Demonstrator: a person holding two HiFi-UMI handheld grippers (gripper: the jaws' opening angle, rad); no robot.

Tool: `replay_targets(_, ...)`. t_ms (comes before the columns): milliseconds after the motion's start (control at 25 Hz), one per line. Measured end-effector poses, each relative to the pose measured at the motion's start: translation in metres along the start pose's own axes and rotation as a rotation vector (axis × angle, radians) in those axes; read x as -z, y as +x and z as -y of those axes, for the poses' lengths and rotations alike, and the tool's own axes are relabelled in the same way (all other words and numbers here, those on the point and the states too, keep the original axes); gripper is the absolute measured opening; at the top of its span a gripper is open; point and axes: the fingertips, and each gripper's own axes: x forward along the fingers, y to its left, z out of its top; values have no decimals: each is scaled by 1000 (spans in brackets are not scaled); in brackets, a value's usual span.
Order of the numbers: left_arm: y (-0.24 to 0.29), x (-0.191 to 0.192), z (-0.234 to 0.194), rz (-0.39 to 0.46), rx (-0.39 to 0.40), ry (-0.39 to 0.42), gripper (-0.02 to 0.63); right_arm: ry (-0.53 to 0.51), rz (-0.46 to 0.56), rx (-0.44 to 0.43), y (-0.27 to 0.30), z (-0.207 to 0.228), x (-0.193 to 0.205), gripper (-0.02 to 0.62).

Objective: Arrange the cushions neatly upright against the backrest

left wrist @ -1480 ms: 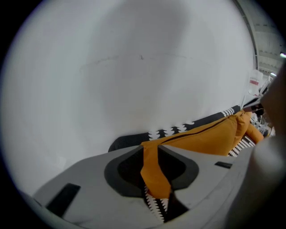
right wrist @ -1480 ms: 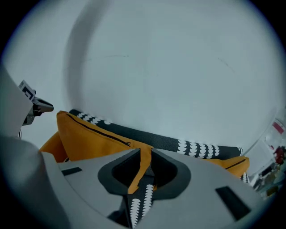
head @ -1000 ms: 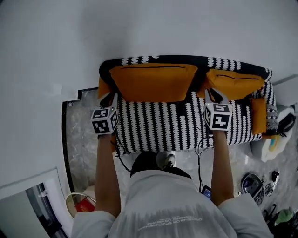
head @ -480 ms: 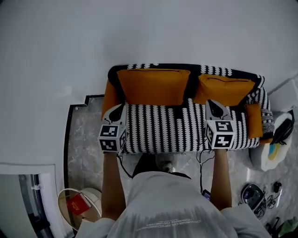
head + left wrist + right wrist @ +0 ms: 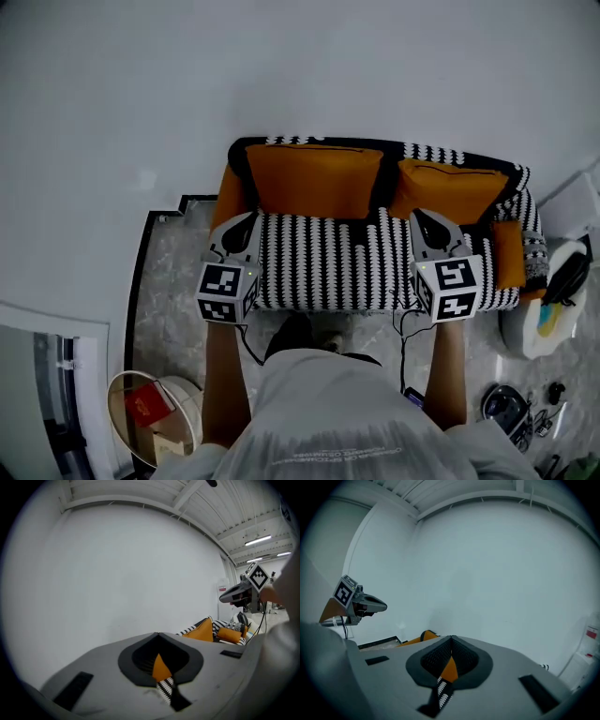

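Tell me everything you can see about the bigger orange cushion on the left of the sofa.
The bigger orange cushion is a wide, plump rectangle of plain orange fabric with a thin dark line, likely a zip, along its top edge. It stands upright against the backrest of the black-and-white sofa, bottom edge on the seat. A strip of sofa separates it from the smaller orange cushion on its right.

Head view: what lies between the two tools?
Only the sofa's black-and-white seat lies between the left tool and right tool, as the head view shows.
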Motion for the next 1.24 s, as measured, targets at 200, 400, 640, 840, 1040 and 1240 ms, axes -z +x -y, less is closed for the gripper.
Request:
replay_targets(200,-21,-25,11,52,11,36,20,-28,29,-15,-17,-14,-22,3)
replay_targets(400,-29,-28,20,55,18,45,20,-67,37,-27,-24,-22,-28,3)
replay_targets(640,-30,-32,23,65,29,41,20,-75,22,-24,-25,-24,-24,3)
replay_targets(840,-25,-29,24,61,42,39,20,-63,11,-12,-22,-20,-18,3)
replay_targets(1040,-16,-24,24,47,51,36,20,-61,-17,-14,-14,-17,-10,3)
replay_targets(1240,-6,-17,19,26,41,7,20,-55,-25,-11,-5,-12,-6,3)
